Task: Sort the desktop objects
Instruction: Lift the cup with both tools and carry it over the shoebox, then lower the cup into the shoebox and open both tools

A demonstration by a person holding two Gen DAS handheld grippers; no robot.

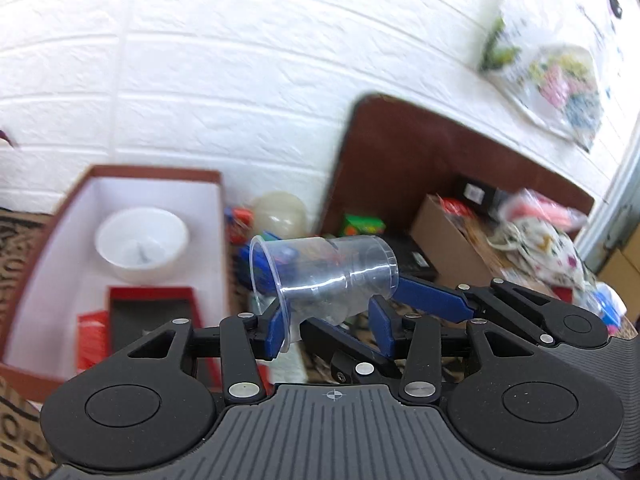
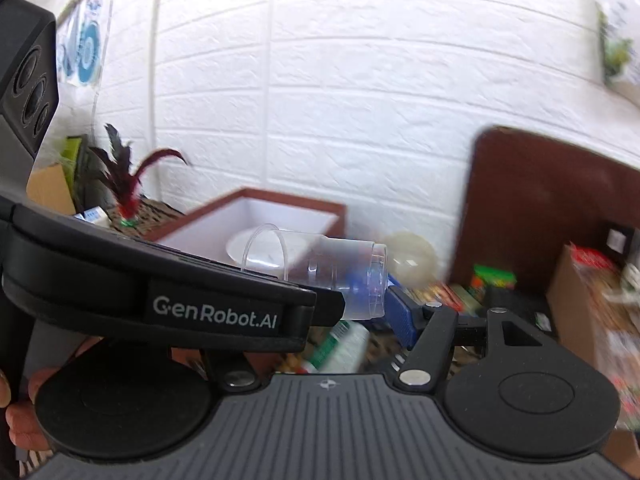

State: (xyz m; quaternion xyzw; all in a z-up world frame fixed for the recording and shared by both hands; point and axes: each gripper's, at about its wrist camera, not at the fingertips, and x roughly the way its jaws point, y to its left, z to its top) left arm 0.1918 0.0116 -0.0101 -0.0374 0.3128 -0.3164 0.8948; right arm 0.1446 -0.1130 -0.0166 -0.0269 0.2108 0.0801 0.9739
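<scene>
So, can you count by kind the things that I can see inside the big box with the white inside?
white bowl: 1
small red box: 1
flat red packet: 1
Total: 3 in view in the big box; the gripper hides its near end.

We are looking at a bright white brick-pattern wall [image 1: 240, 80] with a dark brown board [image 1: 400, 168] leaning against it.
</scene>
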